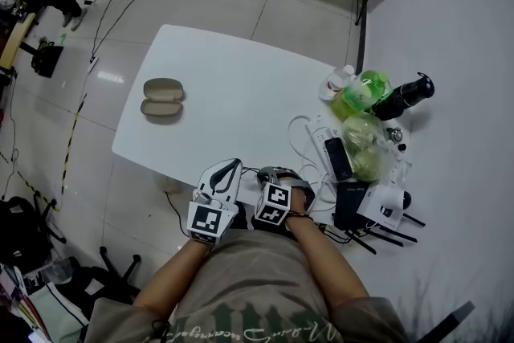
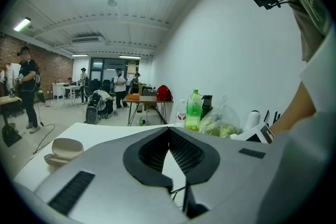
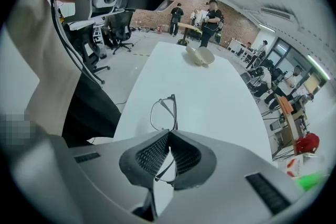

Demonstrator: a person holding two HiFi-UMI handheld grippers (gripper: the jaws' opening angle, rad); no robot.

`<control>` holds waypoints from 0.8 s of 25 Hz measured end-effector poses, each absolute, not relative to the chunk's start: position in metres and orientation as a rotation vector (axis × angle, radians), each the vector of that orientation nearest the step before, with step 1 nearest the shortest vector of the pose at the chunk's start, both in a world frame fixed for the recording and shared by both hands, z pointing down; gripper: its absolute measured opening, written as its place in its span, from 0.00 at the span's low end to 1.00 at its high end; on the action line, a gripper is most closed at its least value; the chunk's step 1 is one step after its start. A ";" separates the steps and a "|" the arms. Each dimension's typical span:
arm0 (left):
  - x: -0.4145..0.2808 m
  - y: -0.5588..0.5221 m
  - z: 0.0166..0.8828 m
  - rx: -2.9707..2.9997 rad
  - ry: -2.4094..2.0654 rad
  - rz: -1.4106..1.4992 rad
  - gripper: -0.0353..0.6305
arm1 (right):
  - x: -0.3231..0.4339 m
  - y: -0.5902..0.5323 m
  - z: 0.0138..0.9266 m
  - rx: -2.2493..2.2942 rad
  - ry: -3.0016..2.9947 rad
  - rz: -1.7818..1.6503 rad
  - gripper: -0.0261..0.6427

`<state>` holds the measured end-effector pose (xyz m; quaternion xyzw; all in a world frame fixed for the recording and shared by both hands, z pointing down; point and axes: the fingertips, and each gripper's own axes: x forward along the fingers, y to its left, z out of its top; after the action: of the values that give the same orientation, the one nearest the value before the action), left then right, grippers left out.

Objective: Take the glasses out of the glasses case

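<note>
The beige glasses case [image 1: 162, 99] lies open and empty near the far left of the white table [image 1: 241, 84]; it also shows in the left gripper view [image 2: 63, 150] and the right gripper view [image 3: 199, 55]. Thin wire-rimmed glasses [image 3: 163, 112] are pinched between the jaws of my right gripper [image 3: 169, 135], one lens sticking out ahead of the tips, just above the table's near edge. In the head view the right gripper [image 1: 270, 174] sits at that edge. Beside it, my left gripper [image 1: 228, 168] [image 2: 169, 131] is shut with nothing in it.
Clutter fills the table's right end: a green bottle [image 1: 365, 84], a black bottle [image 1: 405, 96], a bag of greens [image 1: 365, 136], a white power strip with cables [image 1: 320, 136] and a phone [image 1: 338, 158]. People stand far off in the room [image 2: 26, 86].
</note>
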<state>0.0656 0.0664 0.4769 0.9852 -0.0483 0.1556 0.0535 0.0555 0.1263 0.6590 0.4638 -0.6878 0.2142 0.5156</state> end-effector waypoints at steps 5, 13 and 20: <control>0.071 0.075 0.483 2.956 -0.129 0.471 0.06 | 0.062 0.135 0.664 1.099 -1.638 0.507 0.07; 0.073 0.090 0.490 2.972 -0.130 0.472 0.06 | 0.068 0.147 0.666 1.089 -1.625 0.489 0.07; 0.073 0.100 0.491 2.978 -0.119 0.477 0.06 | 0.071 0.158 0.669 1.064 -1.624 0.491 0.07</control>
<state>0.0728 0.1002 0.4906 0.9848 -0.0393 0.1577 0.0618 0.0710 0.1584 0.6687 0.4476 -0.6830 0.2063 0.5391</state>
